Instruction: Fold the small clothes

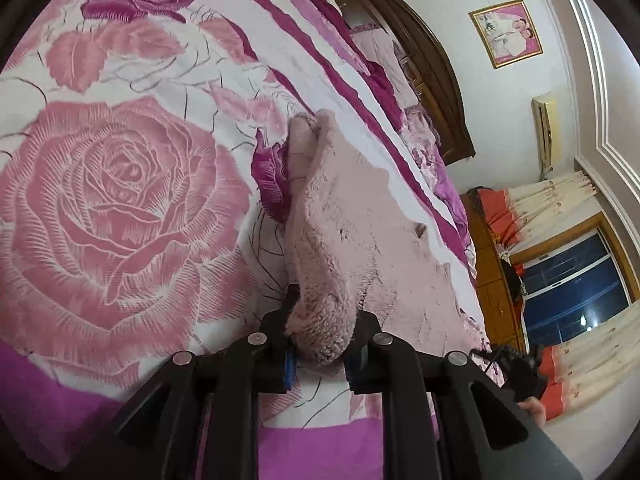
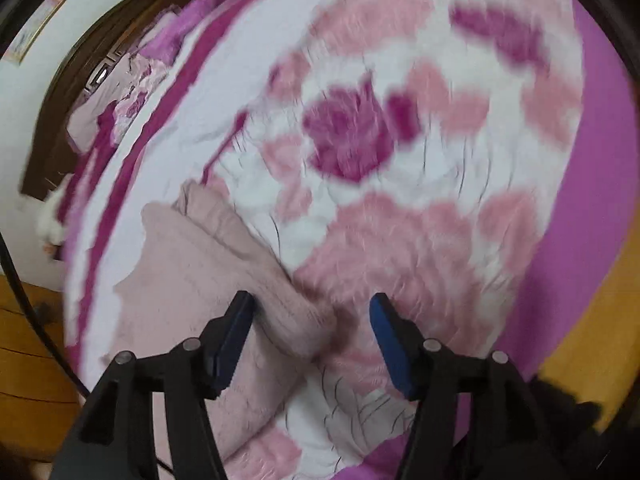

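Note:
A fuzzy pale pink garment (image 1: 352,240) lies on a rose-print bedspread (image 1: 120,184). My left gripper (image 1: 318,344) is shut on a bunched fold of the garment's near edge and holds it lifted off the bed. In the right wrist view the same pink garment (image 2: 208,264) lies at lower left, with a rolled fold reaching between the fingers. My right gripper (image 2: 312,320) is open, its blue-padded fingers (image 2: 386,332) spread wide just above the bedspread (image 2: 400,160). This view is motion-blurred.
A dark wooden headboard (image 1: 436,80) and pillows (image 1: 384,52) stand at the far end of the bed. A framed picture (image 1: 506,34), an air conditioner (image 1: 546,128), curtains (image 1: 560,196) and a window (image 1: 576,292) lie beyond. Wood floor (image 2: 28,360) borders the bed.

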The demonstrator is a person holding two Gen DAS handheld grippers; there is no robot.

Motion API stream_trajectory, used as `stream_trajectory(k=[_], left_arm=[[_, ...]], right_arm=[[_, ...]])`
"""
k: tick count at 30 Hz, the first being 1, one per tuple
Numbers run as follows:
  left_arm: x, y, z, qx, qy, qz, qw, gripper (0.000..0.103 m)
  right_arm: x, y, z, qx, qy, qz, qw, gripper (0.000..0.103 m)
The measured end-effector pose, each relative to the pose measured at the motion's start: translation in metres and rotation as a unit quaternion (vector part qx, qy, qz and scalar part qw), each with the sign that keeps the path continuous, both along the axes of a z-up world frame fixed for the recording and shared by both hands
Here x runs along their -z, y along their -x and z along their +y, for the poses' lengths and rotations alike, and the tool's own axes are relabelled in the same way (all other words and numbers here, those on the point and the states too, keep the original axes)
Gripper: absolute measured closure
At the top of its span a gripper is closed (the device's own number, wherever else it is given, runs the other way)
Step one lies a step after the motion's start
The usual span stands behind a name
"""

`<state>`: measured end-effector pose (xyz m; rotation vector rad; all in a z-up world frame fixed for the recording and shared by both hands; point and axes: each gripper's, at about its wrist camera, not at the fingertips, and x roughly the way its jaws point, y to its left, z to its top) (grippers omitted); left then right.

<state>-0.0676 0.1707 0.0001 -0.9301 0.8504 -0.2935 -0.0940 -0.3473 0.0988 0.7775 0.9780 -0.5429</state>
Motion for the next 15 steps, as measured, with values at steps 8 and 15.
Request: stream_trajectory(k=[8,15], left_arm=[[-0.006,0.007,-0.017,-0.004,-0.041,-0.004,0.9991,0.103],[-0.005,0.009,-0.02,-0.007,-0.054,0.001,0.9985,0.103]], right_arm=[[-0.056,-0.072,0.19,-0.296,0.068,-0.051,0.951,0.034],[-0.044,-0.126,0.415,-0.576,0.112,0.016,0.809,0.02]])
